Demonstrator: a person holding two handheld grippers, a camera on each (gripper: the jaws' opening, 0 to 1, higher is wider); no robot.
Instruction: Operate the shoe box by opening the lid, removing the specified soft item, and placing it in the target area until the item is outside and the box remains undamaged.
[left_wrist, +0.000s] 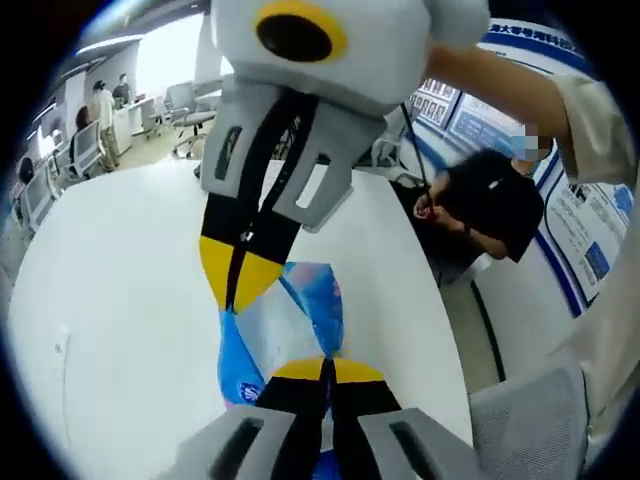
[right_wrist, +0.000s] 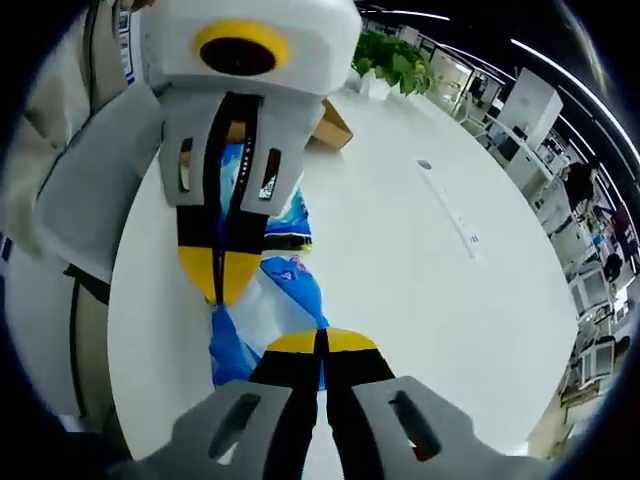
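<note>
A soft blue and white plastic packet (left_wrist: 300, 312) hangs above the white table (left_wrist: 120, 300), stretched between my two grippers. My left gripper (left_wrist: 326, 366) rises from the bottom of the left gripper view, shut on the packet's near end. My right gripper (left_wrist: 238, 290) comes down from the top, shut on the far end. In the right gripper view the packet (right_wrist: 275, 300) runs between my right gripper (right_wrist: 322, 342) below and my left gripper (right_wrist: 222, 285) above. A brown cardboard box (right_wrist: 336, 127) sits on the table behind the left gripper, mostly hidden.
A person in black (left_wrist: 485, 205) sits at the table's far side. Office chairs (left_wrist: 190, 105) and people stand in the background. A green plant (right_wrist: 392, 55) stands at the table's end. A thin strip (right_wrist: 450, 215) lies on the bare tabletop (right_wrist: 420, 300).
</note>
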